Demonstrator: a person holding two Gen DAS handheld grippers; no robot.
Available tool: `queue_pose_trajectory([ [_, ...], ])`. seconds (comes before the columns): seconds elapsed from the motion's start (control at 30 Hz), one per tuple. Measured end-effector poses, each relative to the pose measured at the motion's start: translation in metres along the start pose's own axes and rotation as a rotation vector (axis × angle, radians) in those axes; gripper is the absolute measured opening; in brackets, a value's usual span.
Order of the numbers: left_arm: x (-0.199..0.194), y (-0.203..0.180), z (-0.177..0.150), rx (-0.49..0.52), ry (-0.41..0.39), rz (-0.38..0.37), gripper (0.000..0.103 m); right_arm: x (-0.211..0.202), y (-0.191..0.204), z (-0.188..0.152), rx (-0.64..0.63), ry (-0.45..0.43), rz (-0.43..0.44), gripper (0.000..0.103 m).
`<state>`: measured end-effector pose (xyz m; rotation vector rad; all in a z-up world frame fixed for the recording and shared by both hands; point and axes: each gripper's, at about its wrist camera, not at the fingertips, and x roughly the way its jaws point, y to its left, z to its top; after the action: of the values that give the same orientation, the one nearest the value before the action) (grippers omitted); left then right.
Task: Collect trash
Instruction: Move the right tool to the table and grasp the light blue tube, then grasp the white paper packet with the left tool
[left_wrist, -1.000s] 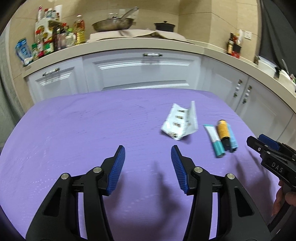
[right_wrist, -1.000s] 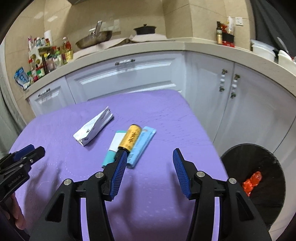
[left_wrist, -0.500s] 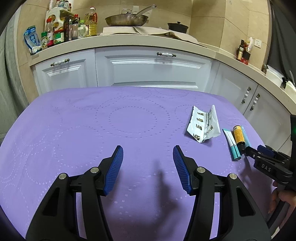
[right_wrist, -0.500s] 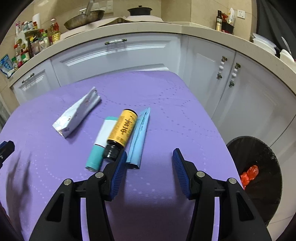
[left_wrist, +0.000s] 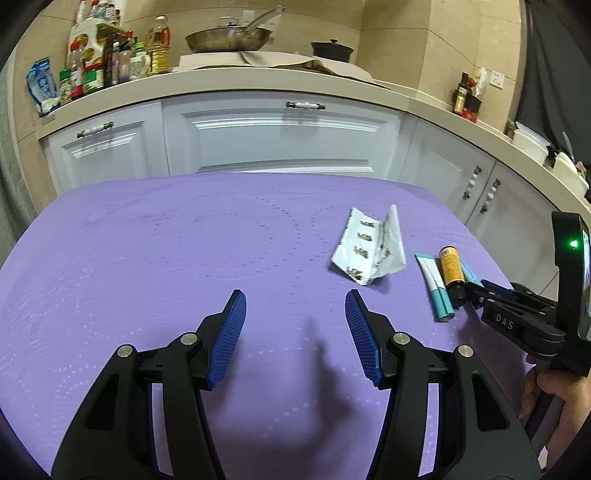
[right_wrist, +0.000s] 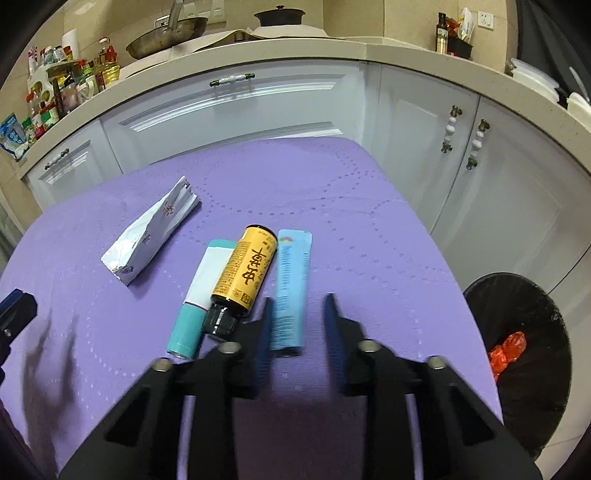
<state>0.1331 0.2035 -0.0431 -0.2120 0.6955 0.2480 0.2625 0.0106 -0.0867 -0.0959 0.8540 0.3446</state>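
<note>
Listing by view, left wrist first. Left gripper (left_wrist: 293, 332): jaws apart over bare purple tablecloth (left_wrist: 155, 258), nothing between the blue pads. Trash sits at about two o'clock: a crumpled white foil wrapper (left_wrist: 369, 251), then a teal-and-white tube (left_wrist: 434, 284), a yellow-labelled bottle (left_wrist: 451, 269) and a light-blue sachet (left_wrist: 470, 275) side by side. The right gripper (left_wrist: 476, 291) comes in from three o'clock, its tips at the near ends of the bottle and sachet; a hand (left_wrist: 557, 391) holds its handle. This view alone shows that hand.

Right wrist view. Right gripper (right_wrist: 297, 317): jaws blurred, having just been closing; the light-blue sachet (right_wrist: 291, 284) lies between them at twelve o'clock, close against the left pad with a gap to the right one, so not clamped. The yellow-labelled bottle (right_wrist: 245, 273) touches the sachet's left side, black cap toward the camera; the teal-and-white tube (right_wrist: 201, 295) lies against the bottle. The foil wrapper (right_wrist: 151, 240) lies apart at ten o'clock. Only this view shows the black bin (right_wrist: 524, 354) at three o'clock, beside the table, with red scraps (right_wrist: 506, 350) inside. The left gripper's tip (right_wrist: 16, 310) shows at nine o'clock.
</note>
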Motion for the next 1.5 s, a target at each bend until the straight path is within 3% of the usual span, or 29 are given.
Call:
queue_pose_trajectory([
  [0.53, 0.026, -0.055, 0.012, 0.111, 0.026, -0.063, 0.054, -0.013, -0.028, 0.0, 0.039, -0.039, 0.008, 0.015],
  [0.77, 0.052, -0.074, 0.023, 0.155, 0.051, -0.055, 0.054, -0.013, -0.034, 0.002, 0.05, -0.046, 0.033, 0.015],
  [0.87, 0.062, -0.078, 0.027, 0.162, 0.061, -0.044, 0.047, -0.011, -0.037, 0.002, 0.053, -0.044, 0.044, 0.015],
  [0.97, 0.069, -0.08, 0.027, 0.177, 0.075, -0.038, 0.031, -0.011, -0.039, 0.002, 0.056, -0.045, 0.05, 0.015],
  [1.03, 0.073, -0.081, 0.026, 0.181, 0.089, -0.042, 0.013, -0.011, -0.04, 0.002, 0.057, -0.046, 0.054, 0.015],
  [1.5, 0.048, -0.071, 0.019, 0.153, 0.04, -0.028, 0.003, -0.03, -0.039, -0.004, 0.046, -0.097, 0.07, 0.015],
])
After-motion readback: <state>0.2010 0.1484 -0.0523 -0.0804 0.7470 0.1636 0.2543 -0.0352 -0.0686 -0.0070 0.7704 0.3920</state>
